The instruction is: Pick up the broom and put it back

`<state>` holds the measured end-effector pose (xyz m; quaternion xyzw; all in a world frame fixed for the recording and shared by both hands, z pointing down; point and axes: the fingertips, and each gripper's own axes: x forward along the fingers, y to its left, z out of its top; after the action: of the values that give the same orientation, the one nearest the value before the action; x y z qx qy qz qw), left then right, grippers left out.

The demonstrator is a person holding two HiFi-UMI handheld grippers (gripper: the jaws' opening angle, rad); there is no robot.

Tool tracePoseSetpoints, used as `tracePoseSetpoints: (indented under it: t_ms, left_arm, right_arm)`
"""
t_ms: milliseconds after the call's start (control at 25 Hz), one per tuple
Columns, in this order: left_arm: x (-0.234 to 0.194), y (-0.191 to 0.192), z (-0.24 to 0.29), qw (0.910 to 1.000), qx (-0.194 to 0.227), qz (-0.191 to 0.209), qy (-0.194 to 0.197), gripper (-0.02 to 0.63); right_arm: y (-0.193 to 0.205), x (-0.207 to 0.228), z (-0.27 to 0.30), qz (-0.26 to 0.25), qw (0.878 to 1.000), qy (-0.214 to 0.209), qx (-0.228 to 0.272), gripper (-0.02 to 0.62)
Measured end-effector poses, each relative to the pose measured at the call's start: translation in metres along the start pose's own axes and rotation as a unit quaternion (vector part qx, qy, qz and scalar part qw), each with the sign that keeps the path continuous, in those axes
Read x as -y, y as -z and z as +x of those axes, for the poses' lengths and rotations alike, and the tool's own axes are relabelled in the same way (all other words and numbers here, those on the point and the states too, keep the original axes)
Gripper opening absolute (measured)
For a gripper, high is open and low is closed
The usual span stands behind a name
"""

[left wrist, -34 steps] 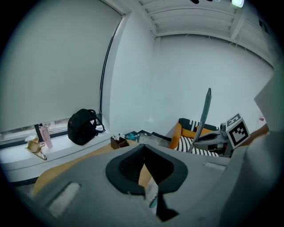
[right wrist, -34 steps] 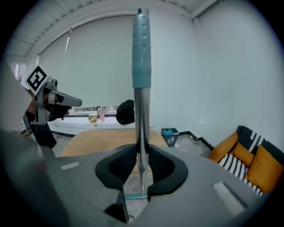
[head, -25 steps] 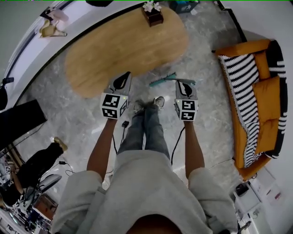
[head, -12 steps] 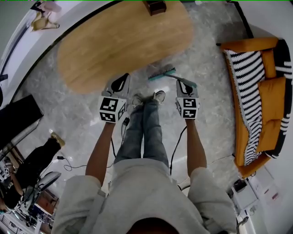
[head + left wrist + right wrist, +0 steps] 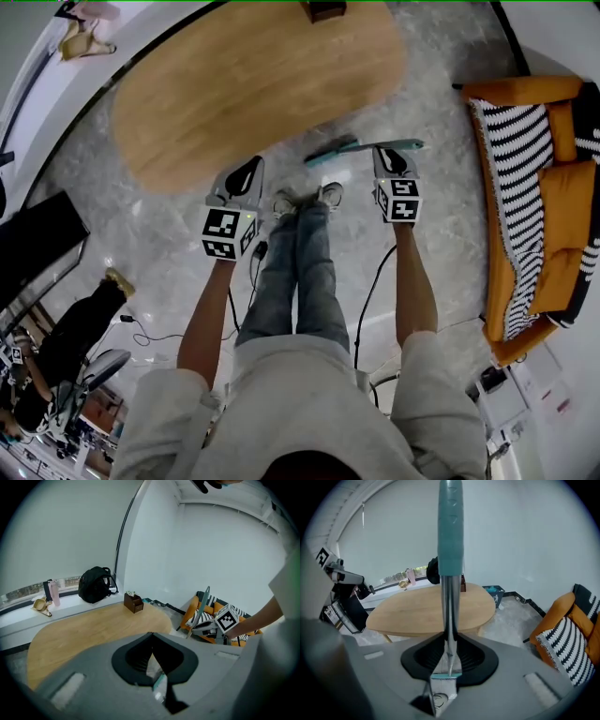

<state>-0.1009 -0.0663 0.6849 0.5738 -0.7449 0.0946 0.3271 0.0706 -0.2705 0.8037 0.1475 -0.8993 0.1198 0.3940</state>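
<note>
The broom point(image 5: 334, 151) has a teal brush head on the floor by the table's edge and a metal shaft ending in a teal grip point(image 5: 401, 145). My right gripper point(image 5: 390, 156) is shut on that shaft. In the right gripper view the broom shaft point(image 5: 450, 597) runs up between the jaws, with the teal grip above. My left gripper point(image 5: 247, 170) hangs left of the person's legs, shut on nothing, its jaws meeting at a point point(image 5: 151, 635). From the left gripper view, the broom handle point(image 5: 201, 607) stands tilted next to the right gripper point(image 5: 220, 626).
An oval wooden table point(image 5: 253, 84) fills the floor ahead, with a brown box point(image 5: 133, 603) on it and a black backpack point(image 5: 96, 584) behind on the sill. An orange sofa point(image 5: 539, 244) with a striped blanket stands at the right. The person's shoes point(image 5: 305, 199) and a cable point(image 5: 367, 291) lie below.
Both grippers have sunk lower. The right gripper has shifted to the right with the broom handle in it, and the handle now points further right. The brush head has stayed near the table's edge.
</note>
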Motion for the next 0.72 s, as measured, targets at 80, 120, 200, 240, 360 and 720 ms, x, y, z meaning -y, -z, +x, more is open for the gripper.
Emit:
tracePoseSetpoints:
  t_ms: [80, 120, 200, 240, 360, 720]
  left_arm:
    - [-0.001, 0.001, 0.003, 1.0, -0.002, -0.001, -0.001, -0.003]
    - [-0.001, 0.001, 0.004, 1.0, -0.003, -0.002, -0.002, -0.003]
    - [-0.002, 0.002, 0.006, 1.0, -0.004, -0.005, -0.002, -0.003]
    - [-0.002, 0.003, 0.007, 1.0, -0.004, -0.006, -0.002, -0.003]
    - [-0.002, 0.005, 0.011, 0.9999, -0.008, -0.008, -0.004, -0.003]
    - [-0.005, 0.008, 0.019, 0.9998, -0.014, -0.014, -0.006, -0.003]
  right_arm:
    - [-0.004, 0.002, 0.01, -0.002, 1.0, -0.008, -0.001, 0.081]
    - [-0.006, 0.002, 0.014, -0.005, 1.0, -0.012, -0.002, 0.081]
    - [-0.012, 0.004, 0.023, -0.008, 1.0, -0.016, -0.002, 0.081]
    - [-0.016, 0.006, 0.027, -0.008, 1.0, -0.017, -0.001, 0.081]
    - [-0.025, 0.007, 0.041, -0.007, 1.0, -0.024, 0.001, 0.083]
    - [-0.054, 0.012, 0.082, -0.011, 0.999, -0.036, 0.001, 0.084]
